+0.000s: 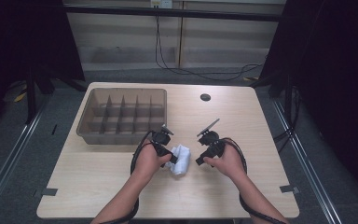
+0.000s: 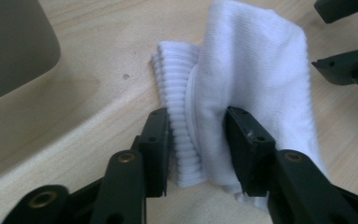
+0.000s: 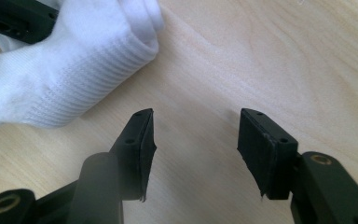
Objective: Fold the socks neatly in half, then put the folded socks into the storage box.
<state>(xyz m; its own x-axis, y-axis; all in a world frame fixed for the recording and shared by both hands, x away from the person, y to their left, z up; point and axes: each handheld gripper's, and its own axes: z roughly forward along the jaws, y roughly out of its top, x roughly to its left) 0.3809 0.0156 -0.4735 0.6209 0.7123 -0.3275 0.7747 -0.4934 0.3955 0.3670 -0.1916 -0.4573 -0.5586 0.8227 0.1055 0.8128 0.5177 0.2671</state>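
A folded white sock (image 1: pixel 181 158) lies on the wooden table near its middle. My left gripper (image 1: pixel 171 156) comes at the sock from the left. In the left gripper view its two black pads (image 2: pixel 157 140) sit on either side of the sock's (image 2: pixel 256 70) ribbed cuff and press into the fabric. My right gripper (image 1: pixel 199 161) hovers just right of the sock. In the right gripper view it (image 3: pixel 196 135) stands open over bare wood, with the sock (image 3: pixel 60 84) off to the upper left. The right gripper's jaw tips (image 2: pixel 345 65) show beyond the sock in the left gripper view.
A brown plastic tray (image 1: pixel 89 105) divided into several compartments stands at the table's back left, and its corner (image 2: pixel 14 46) shows in the left gripper view. A round cable hole (image 1: pixel 205 97) sits in the table at back centre. Black cables trail from both grippers along the forearms.
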